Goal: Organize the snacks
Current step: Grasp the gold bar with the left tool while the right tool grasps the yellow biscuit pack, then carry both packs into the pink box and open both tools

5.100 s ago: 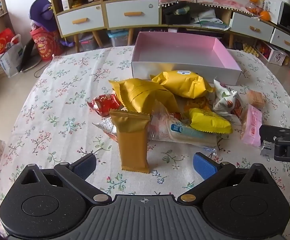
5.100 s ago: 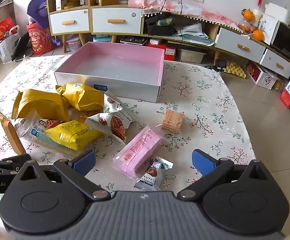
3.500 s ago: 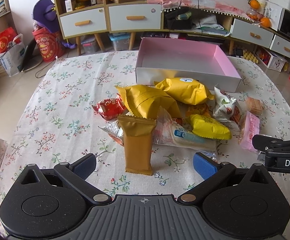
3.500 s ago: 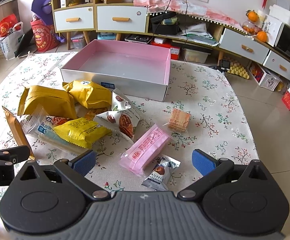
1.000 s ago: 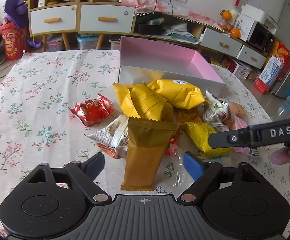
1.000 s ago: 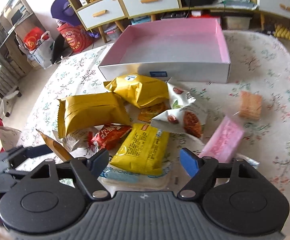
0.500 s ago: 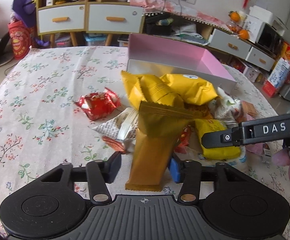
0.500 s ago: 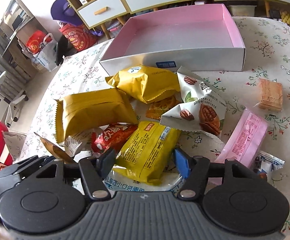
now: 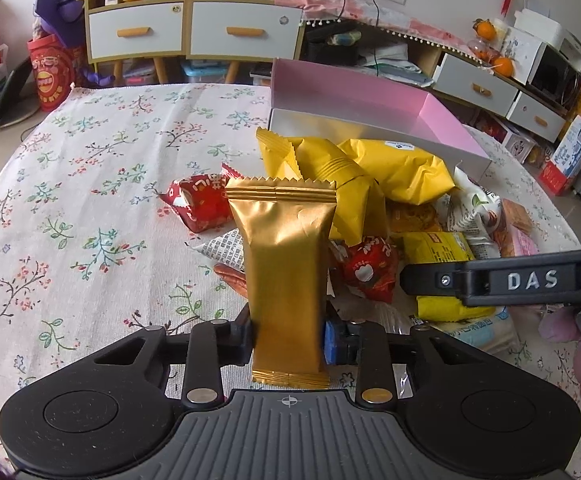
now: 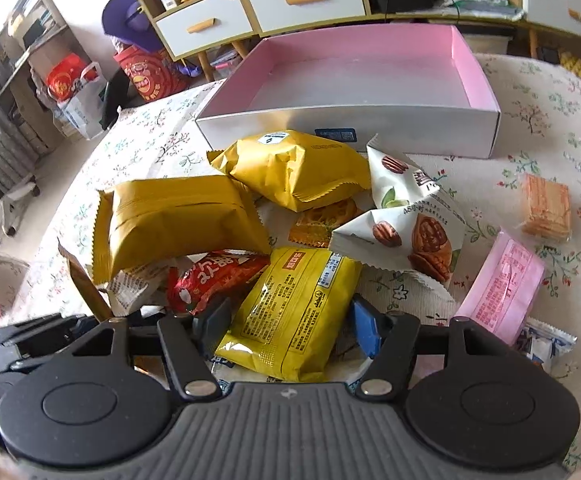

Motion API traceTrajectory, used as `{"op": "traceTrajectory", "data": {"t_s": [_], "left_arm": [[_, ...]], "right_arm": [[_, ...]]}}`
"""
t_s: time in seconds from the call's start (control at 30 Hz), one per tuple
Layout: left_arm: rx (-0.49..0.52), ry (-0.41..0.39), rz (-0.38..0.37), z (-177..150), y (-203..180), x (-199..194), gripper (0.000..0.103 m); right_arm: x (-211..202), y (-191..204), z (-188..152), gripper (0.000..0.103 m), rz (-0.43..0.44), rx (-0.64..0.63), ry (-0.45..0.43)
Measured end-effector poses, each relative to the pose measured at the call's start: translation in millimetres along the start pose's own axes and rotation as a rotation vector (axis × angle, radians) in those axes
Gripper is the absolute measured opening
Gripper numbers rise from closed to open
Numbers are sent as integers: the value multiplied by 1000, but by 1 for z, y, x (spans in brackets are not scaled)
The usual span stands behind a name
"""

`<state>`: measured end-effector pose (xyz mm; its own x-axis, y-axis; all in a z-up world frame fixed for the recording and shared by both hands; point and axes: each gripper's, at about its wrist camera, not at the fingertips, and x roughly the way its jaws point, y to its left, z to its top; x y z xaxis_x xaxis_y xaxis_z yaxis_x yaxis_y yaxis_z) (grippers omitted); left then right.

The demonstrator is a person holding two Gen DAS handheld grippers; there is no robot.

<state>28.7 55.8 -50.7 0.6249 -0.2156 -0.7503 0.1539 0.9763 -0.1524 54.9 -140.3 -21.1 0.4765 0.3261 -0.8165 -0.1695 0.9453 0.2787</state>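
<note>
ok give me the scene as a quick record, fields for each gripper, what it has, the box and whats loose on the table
left gripper: jaws have just been closing, now shut on the gold bar packet, which stands upright
right gripper: jaws either side of the yellow snack packet, pads against its edges
pink box: open, nothing visible inside
loose on floral tablecloth: two mustard pouches, nut packet, pink wafer packet, red packets

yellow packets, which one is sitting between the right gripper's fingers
The flat bright yellow packet with black print and an orange label, between the right gripper. The two puffy mustard packets lie farther back, toward the pink box.
</note>
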Motion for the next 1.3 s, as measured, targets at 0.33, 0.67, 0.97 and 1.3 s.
{"op": "traceTrajectory", "data": {"t_s": [0.33, 0.67, 0.97, 1.3], "left_arm": [[21, 13, -31, 3, -5, -8, 26], [44, 39, -86, 11, -10, -21, 26], [54, 23, -129, 20, -22, -31, 26], [81, -32, -147, 49, -52, -46, 26]], "right_arm": [[2, 7, 1, 36, -78, -111, -4], [-14, -2, 5, 26, -9, -32, 15], [-28, -9, 5, 25, 56, 37, -2], [-58, -21, 17, 25, 103, 117, -114]]}}
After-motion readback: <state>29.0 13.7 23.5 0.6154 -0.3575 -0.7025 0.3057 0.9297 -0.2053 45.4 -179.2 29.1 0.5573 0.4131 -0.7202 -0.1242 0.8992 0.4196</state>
